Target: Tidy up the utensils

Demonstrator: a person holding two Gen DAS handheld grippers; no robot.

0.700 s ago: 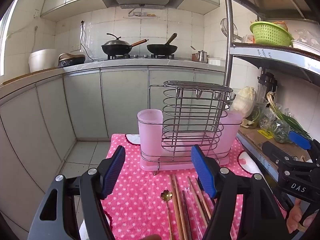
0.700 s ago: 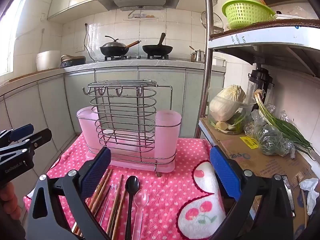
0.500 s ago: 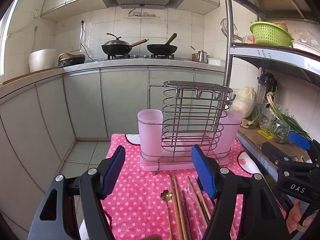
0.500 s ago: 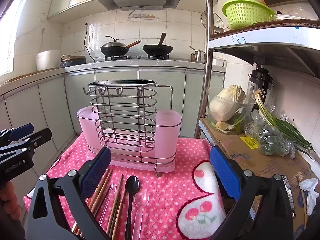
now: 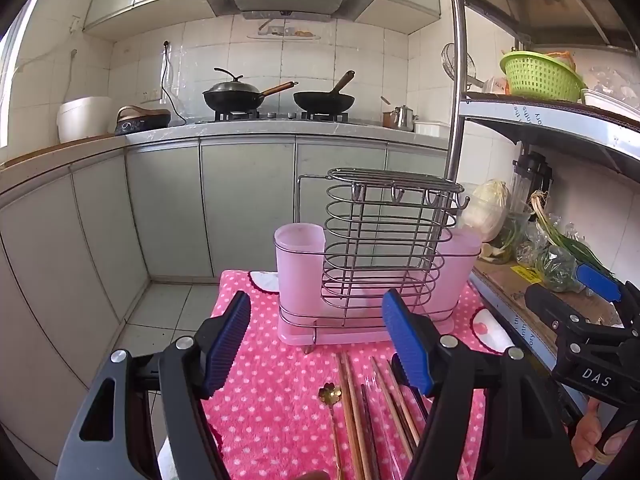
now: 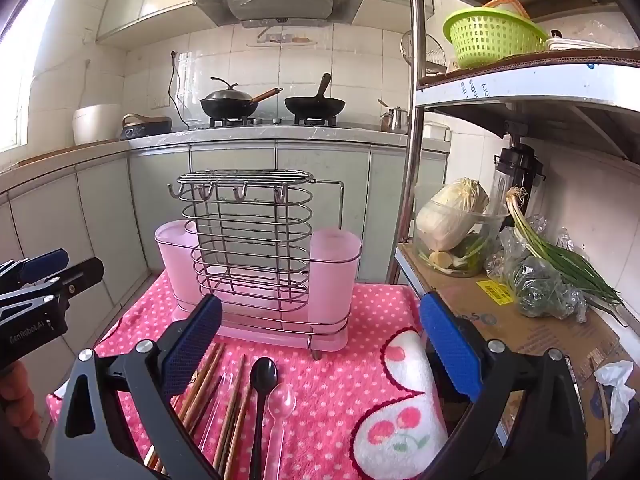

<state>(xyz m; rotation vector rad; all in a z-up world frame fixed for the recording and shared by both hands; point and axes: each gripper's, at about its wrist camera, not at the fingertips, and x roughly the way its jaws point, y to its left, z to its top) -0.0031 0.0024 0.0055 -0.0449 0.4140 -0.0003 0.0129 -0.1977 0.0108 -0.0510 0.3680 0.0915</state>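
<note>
Several utensils lie in a row on the pink dotted cloth (image 6: 348, 376) just in front of the rack (image 6: 248, 240): brown chopsticks (image 6: 234, 408), a black spoon (image 6: 263, 372), a clear spoon (image 6: 282, 400) and, seen from my left camera, a gold spoon (image 5: 330, 394) with a flower-shaped end. All point roughly toward the rack, handles toward me. At least one clear stick lies among the chopsticks; I cannot count the pieces.

Wire bars form the rack's tall middle basket, with hooks under its top, and a frosted pink cup (image 6: 334, 276) sits at each end on a pink base. I see nothing inside the basket; the cups are too cloudy for me to tell what they hold.

My left gripper (image 5: 316, 344) has its blue pads wide apart with nothing between them, hanging above the cloth short of the rack. My right gripper (image 6: 320, 348) is likewise spread wide and grips nothing, short of the rack's right end.

Right of the rack, a shelf unit (image 6: 520, 84) carries a green basket (image 6: 490, 36) on top and, lower down, a clear bowl (image 6: 456, 240) with cabbage, plus bagged greens. Utensil handles are cut off by the frame edge and by my gripper arms.
</note>
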